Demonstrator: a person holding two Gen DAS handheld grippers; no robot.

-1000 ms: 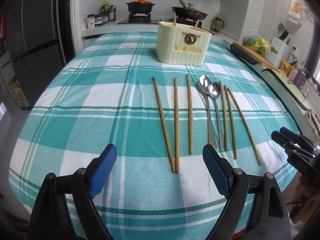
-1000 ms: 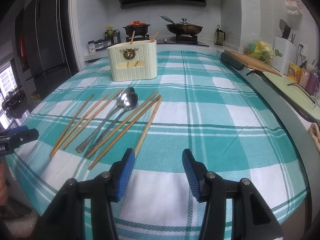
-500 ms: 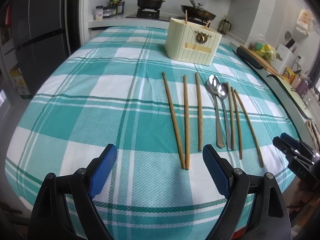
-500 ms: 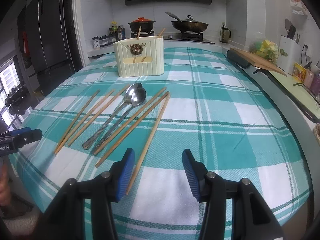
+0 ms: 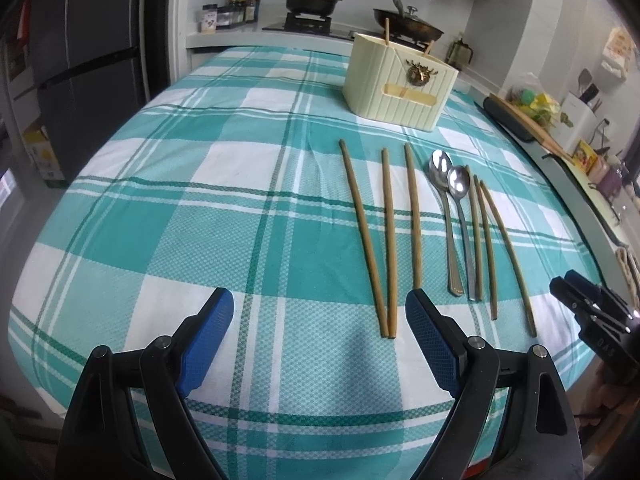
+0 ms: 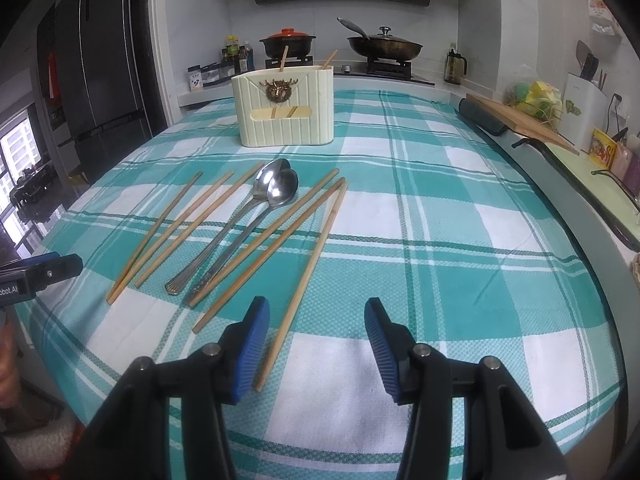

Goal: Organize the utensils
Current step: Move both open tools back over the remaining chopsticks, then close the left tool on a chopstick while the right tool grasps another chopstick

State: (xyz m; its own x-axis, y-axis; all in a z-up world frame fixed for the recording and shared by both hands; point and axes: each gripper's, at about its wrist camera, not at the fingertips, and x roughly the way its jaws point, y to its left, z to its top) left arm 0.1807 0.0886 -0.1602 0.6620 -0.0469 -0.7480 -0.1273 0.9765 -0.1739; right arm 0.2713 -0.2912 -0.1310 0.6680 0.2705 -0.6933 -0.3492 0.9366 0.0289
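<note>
Several wooden chopsticks [image 5: 390, 236] and two metal spoons [image 5: 460, 216] lie side by side on the teal checked tablecloth [image 5: 200, 220]. They also show in the right wrist view, chopsticks [image 6: 308, 264] and spoons [image 6: 240, 220]. A cream utensil holder [image 5: 398, 80] with two chopsticks in it stands behind them, and it also shows in the right wrist view [image 6: 286, 108]. My left gripper [image 5: 320, 332] is open and empty, just left of the chopstick ends. My right gripper [image 6: 316, 340] is open and empty, with the rightmost chopstick's end by its left finger.
A stove with a red-lidded pot [image 6: 287, 42] and a wok [image 6: 384, 46] stands behind the table. A counter with a cutting board [image 6: 520, 120] runs along the right. A black fridge [image 5: 80, 60] stands at the left. The table's front edge is near both grippers.
Both grippers have moved forward and lower toward the near ends of the utensils. The utensils have not moved, and both grippers have stayed open.
</note>
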